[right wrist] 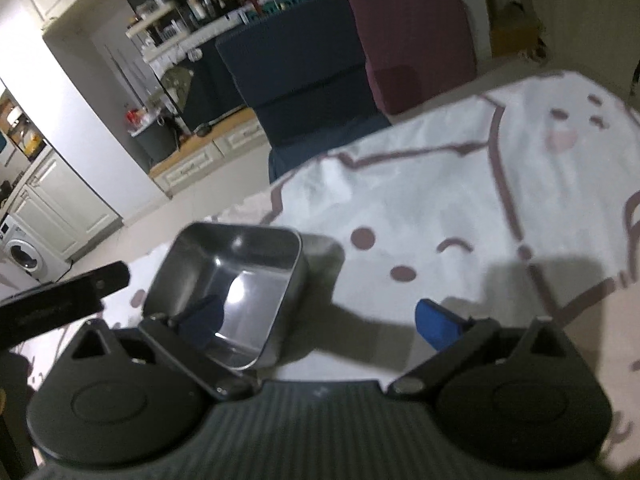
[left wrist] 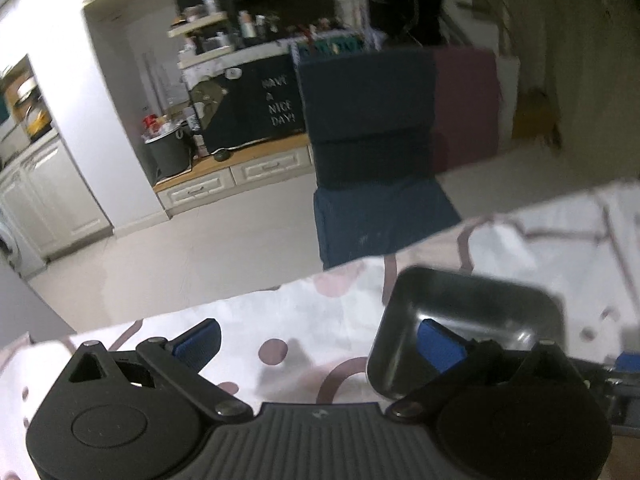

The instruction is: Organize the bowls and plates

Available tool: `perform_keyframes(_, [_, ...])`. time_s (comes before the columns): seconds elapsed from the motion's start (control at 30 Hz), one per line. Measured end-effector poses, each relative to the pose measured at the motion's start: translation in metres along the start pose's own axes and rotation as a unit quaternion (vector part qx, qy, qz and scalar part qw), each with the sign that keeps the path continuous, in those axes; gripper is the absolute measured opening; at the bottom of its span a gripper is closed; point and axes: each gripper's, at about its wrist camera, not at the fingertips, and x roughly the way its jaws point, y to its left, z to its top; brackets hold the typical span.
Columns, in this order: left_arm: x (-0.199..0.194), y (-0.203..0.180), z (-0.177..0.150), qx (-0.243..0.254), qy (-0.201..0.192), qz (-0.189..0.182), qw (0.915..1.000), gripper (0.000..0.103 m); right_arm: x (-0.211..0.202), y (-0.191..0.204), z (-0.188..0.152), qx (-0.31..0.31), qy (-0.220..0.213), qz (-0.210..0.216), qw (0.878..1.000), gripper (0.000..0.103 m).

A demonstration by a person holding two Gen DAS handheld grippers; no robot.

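A square stainless-steel bowl [left wrist: 480, 312] [right wrist: 236, 280] stands upright on a white tablecloth with mauve dots and lines [left wrist: 320, 312] [right wrist: 420, 200]. My left gripper [left wrist: 318, 344] is open wide. Its right blue pad [left wrist: 438, 346] lies over the bowl's inside and its left pad [left wrist: 198, 344] is outside, so the bowl's left wall sits between them. My right gripper [right wrist: 320, 318] is open too, with its left pad [right wrist: 204, 316] over the bowl's inside and its right pad [right wrist: 434, 320] over bare cloth. A black part of the left gripper [right wrist: 60, 300] shows at the left of the right wrist view.
The table's far edge runs just beyond the bowl. Behind it on the floor stand a dark blue folded cushion seat [left wrist: 368, 120] [right wrist: 296, 60] and a maroon one [left wrist: 468, 100] [right wrist: 412, 32]. Kitchen cabinets, shelves and a washing machine [right wrist: 22, 256] lie further left.
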Motion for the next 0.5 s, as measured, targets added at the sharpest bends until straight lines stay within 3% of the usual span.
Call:
perform_keyframes(0.13, [0.016, -0.01, -0.006, 0.032, 0.003, 0.017, 0.9993, 0.098, 0.016, 0.004, -0.005, -0.01, 0.016, -0.011, 1.0, 0.102])
perform_keyframes(0.23, [0.021, -0.007, -0.007, 0.03, 0.0, 0.034, 0.999, 0.094, 0.019, 0.009, -0.008, -0.058, 0.001, -0.05, 0.997, 0.096])
perform_keyframes(0.37, [0.018, 0.001, -0.011, 0.019, 0.002, 0.011, 0.9998, 0.093, 0.022, 0.003, -0.005, -0.077, -0.017, -0.047, 0.996, 0.091])
perform_keyframes(0.47, [0.014, 0.005, -0.015, 0.006, 0.01, -0.017, 0.9998, 0.079, 0.021, -0.002, -0.002, -0.075, -0.018, -0.035, 0.996, 0.082])
perform_keyframes(0.5, [0.011, 0.007, -0.017, -0.007, 0.015, -0.03, 0.9994, 0.07, 0.02, -0.001, -0.001, -0.077, -0.018, -0.03, 0.996, 0.079])
